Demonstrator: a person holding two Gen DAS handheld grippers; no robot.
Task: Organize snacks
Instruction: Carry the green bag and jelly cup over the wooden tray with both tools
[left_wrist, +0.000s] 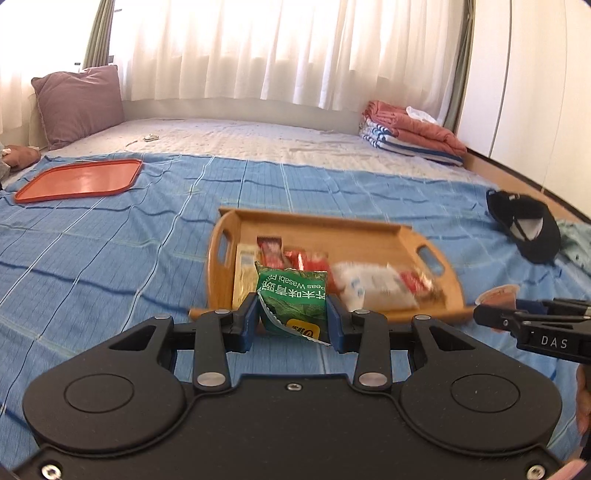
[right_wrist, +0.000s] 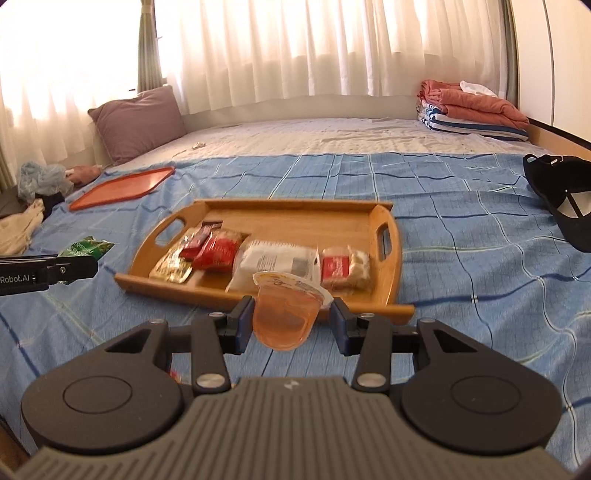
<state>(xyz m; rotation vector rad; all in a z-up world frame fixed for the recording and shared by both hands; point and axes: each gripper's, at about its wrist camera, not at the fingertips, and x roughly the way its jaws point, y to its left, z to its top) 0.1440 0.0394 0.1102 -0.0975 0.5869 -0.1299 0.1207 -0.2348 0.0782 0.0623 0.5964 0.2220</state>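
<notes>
While the wooden tray (right_wrist: 392, 236) on the blue bedspread (right_wrist: 461, 206) already holds several wrapped snacks (right_wrist: 218, 251), two items remain unplaced, by my estimate. Left gripper (left_wrist: 293, 317) jaws clamp a green wasabi-pea packet (left_wrist: 295, 302); right gripper (right_wrist: 291, 321) jaws flank an orange jelly cup (right_wrist: 284, 317), contact unclear.
</notes>
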